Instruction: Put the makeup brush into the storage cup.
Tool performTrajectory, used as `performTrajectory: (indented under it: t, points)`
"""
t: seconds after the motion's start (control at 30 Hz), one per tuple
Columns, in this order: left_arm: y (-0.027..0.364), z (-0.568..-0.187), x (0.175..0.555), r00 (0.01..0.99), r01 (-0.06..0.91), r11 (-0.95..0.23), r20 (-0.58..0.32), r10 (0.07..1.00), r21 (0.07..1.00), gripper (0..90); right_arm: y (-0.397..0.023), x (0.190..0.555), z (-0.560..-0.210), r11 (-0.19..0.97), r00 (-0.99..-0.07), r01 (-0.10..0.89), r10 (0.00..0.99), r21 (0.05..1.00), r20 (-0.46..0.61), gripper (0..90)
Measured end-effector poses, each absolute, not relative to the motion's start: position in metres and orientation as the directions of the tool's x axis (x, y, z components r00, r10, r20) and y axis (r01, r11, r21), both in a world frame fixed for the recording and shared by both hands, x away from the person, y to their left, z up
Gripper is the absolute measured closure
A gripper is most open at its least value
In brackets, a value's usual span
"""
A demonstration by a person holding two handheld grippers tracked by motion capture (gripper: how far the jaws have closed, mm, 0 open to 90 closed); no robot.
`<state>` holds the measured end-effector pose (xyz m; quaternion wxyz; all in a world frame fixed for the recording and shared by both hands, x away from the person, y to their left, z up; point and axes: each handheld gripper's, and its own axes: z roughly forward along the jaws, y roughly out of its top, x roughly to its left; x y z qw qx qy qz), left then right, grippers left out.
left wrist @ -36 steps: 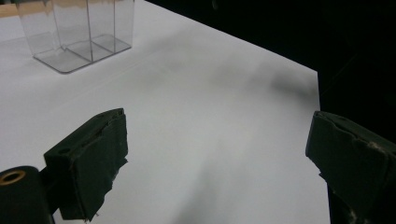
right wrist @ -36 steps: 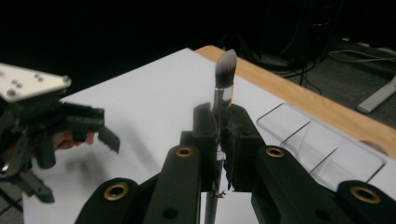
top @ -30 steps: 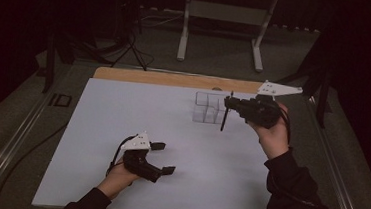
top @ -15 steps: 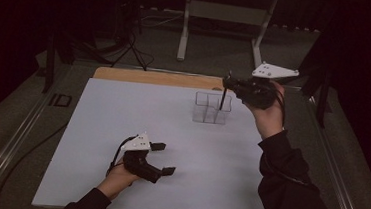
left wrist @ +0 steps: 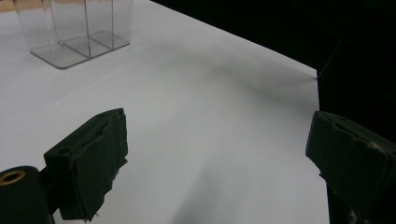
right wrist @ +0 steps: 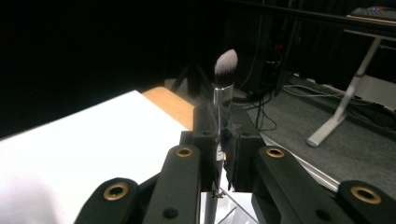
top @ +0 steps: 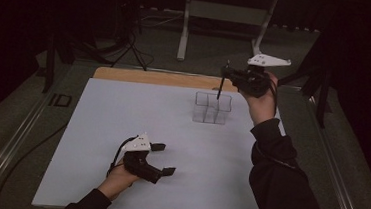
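Note:
My right gripper (top: 229, 74) is raised over the far right of the white board, shut on a slim makeup brush (top: 221, 86). The brush stands nearly upright, with its white-tipped bristles (right wrist: 226, 62) on top. Its lower end hangs at the far rim of a clear divided organizer (top: 212, 108); I cannot tell whether it is inside. In the right gripper view the two jaws of the right gripper (right wrist: 223, 135) press on the brush's silver ferrule. My left gripper (top: 163, 159) rests low on the board near the front, open and holding nothing. In its own view the left gripper (left wrist: 215, 158) faces the organizer (left wrist: 74, 32).
The white board (top: 122, 119) covers the table, and a wooden strip (top: 145, 76) runs along its far edge. Behind the table stand a metal frame (top: 225, 17) and a tripod (top: 128, 45) on dark floor. The board's right edge (left wrist: 317, 77) drops into darkness.
My right hand has carried the brush toward the table's far edge and slightly up, from beside the organizer to over its far rim. The left gripper has not moved.

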<state>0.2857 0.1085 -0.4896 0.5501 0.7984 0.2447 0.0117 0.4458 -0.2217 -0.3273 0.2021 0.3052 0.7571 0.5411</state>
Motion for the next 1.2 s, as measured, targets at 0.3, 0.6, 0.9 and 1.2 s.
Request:
performTrajectory:
  t: [0.3,0.6,0.9,1.2]
  points:
    - [0.111,-0.491,0.286,0.876,0.382,-0.267,-0.255,0.41,0.885,6.9,-0.216,0.464,-0.349,0.253,-0.73,0.256,0.683,0.933,0.015,84.0]
    - [0.112,-0.491,0.285,0.88,0.375,-0.276,-0.247,0.405,0.885,6.9,-0.211,0.476,-0.374,0.26,-0.715,0.28,0.699,0.924,0.02,84.0]
    - [0.112,-0.489,0.285,0.883,0.373,-0.271,-0.249,0.398,0.887,6.9,-0.211,0.482,-0.396,0.267,-0.692,0.341,0.72,0.902,0.048,83.8]
    - [0.11,-0.491,0.284,0.887,0.366,-0.29,-0.237,0.397,0.884,6.9,-0.208,0.487,-0.415,0.283,-0.673,0.416,0.735,0.864,0.083,83.4]
